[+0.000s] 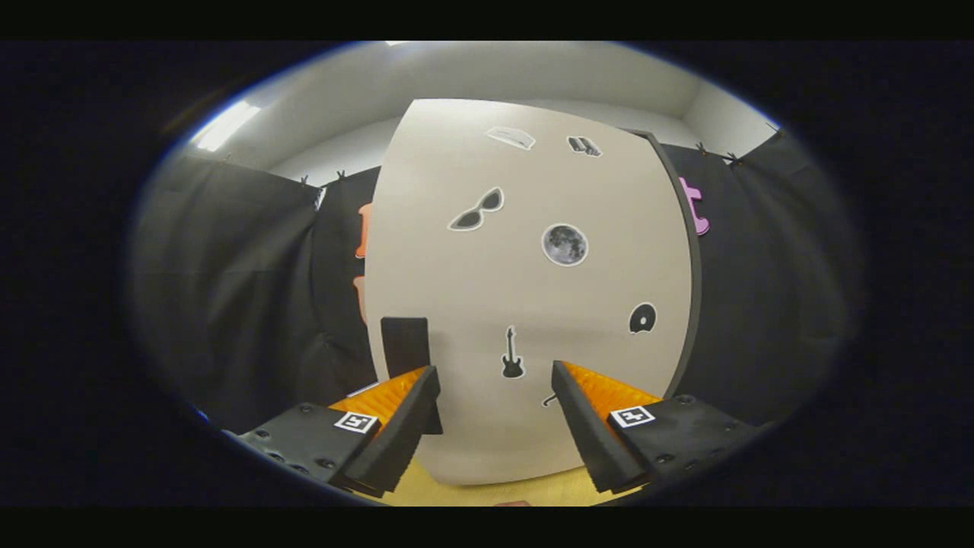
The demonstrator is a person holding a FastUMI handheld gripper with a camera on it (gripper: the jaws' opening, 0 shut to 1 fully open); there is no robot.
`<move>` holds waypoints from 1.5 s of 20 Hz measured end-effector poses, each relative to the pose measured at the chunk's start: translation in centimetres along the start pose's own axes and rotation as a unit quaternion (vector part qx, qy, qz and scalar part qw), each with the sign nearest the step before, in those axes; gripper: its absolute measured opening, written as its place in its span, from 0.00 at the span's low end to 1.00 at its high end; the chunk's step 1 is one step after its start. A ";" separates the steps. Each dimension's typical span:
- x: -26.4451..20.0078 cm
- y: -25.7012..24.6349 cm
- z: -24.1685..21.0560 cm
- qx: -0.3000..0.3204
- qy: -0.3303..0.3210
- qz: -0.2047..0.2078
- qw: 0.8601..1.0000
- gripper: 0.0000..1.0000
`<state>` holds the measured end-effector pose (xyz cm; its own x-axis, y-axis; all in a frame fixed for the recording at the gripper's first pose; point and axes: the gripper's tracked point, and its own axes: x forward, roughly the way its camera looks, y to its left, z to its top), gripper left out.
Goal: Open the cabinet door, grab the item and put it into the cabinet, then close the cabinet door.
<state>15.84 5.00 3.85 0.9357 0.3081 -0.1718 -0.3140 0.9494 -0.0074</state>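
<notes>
The gripper (494, 380) holds its two fingers spread wide apart with nothing between them, above a yellow tabletop (487, 493). Just ahead stands the cabinet door (533, 297), pale and closed; its dark handle (405, 346) lies just beyond the left finger. The door carries stickers: a guitar (512, 354) between the fingertips, a moon (564, 244) and sunglasses (477, 210) higher up.

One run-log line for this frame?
tool: open, empty | cabinet door: closed, just ahead | handle: dark, by left finger | stage: pre-open
</notes>
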 end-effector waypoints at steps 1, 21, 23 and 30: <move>0.7 0.4 0.1 -0.002 0.000 -0.001 1.000 0.97; 10.8 2.5 0.7 -0.015 0.011 -0.030 0.999 0.96; 11.3 2.6 0.8 -0.016 0.010 -0.034 0.999 0.96; 11.3 1.7 0.4 -0.018 0.007 -0.043 0.999 0.96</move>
<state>25.92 10.16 2.30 0.9575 0.2236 -0.1823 -0.2376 0.9696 -0.0587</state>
